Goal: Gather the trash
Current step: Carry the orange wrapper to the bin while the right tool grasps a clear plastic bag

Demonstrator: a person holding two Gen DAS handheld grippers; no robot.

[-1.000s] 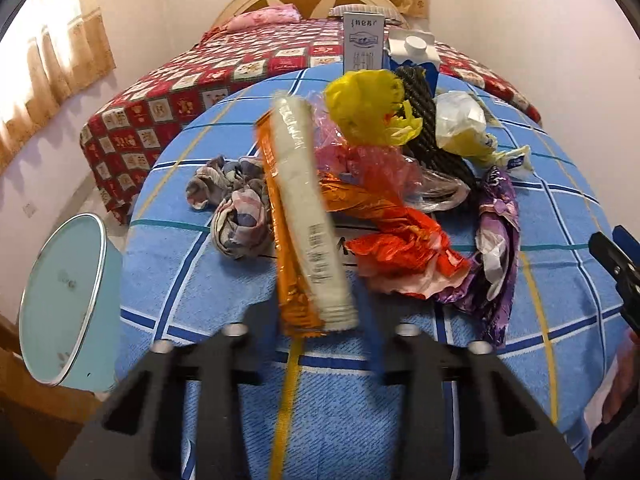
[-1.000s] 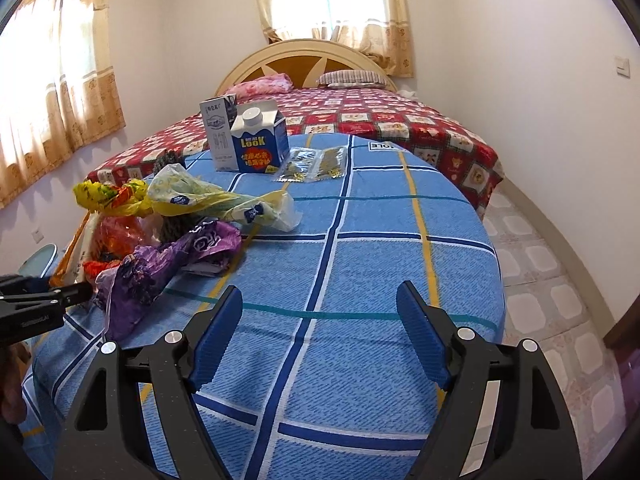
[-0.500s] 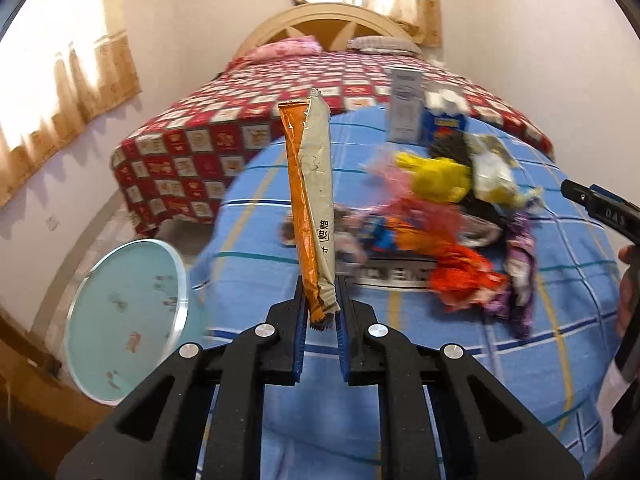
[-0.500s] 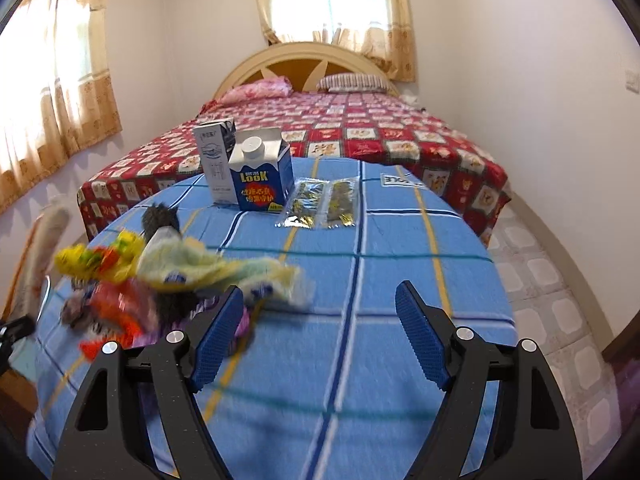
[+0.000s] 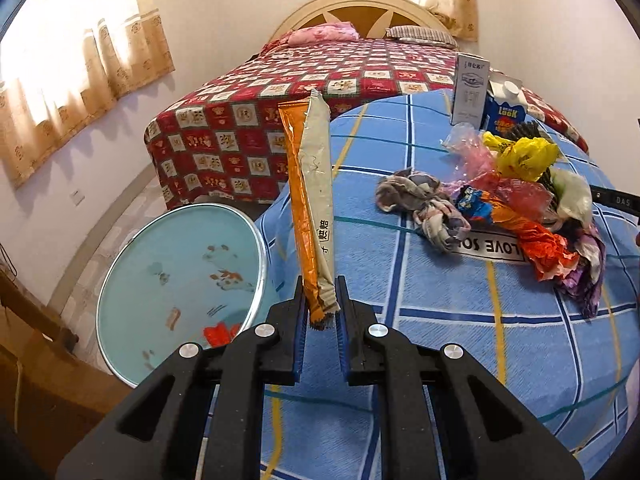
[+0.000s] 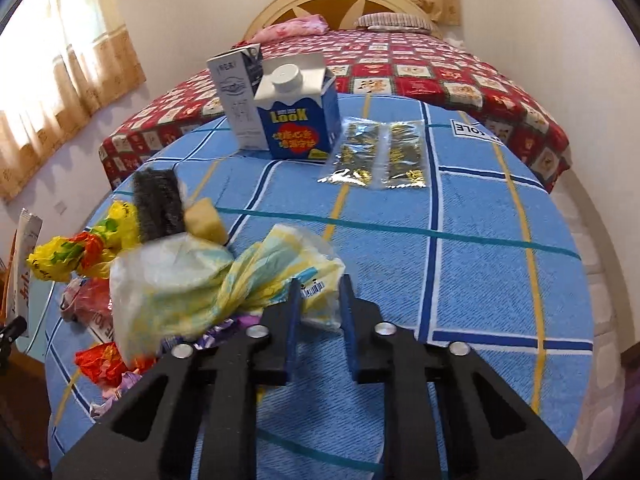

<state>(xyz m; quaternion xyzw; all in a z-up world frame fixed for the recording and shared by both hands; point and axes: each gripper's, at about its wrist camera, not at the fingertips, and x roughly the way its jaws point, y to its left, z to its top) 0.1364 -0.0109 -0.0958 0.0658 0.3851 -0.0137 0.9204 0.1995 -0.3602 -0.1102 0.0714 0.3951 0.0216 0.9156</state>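
Observation:
My left gripper point(image 5: 320, 292) is shut on the lower end of a long orange and grey wrapper point(image 5: 312, 200), held upright above the table's left edge, next to the pale blue bin point(image 5: 180, 240) on the floor. A heap of crumpled wrappers point(image 5: 520, 216) lies on the blue checked tablecloth point(image 6: 480, 280). My right gripper point(image 6: 320, 292) is at that heap with its jaws closing. The end of a pale yellow plastic bag point(image 6: 192, 280) is pinched between them. The held wrapper point(image 6: 24, 256) also shows at the far left of the right wrist view.
A blue carton point(image 6: 296, 120) and a grey carton point(image 6: 236, 92) stand at the table's far side beside two clear sachets point(image 6: 380, 152). A black brush point(image 6: 156, 204) and a crumpled cloth point(image 5: 424, 208) lie near the heap. A red patterned bed point(image 6: 440, 72) lies beyond.
My left gripper closed on the wrapper, lifted it off the table and carried it left toward the bin. My right gripper moved up to the heap and went from wide open to closed around the bag.

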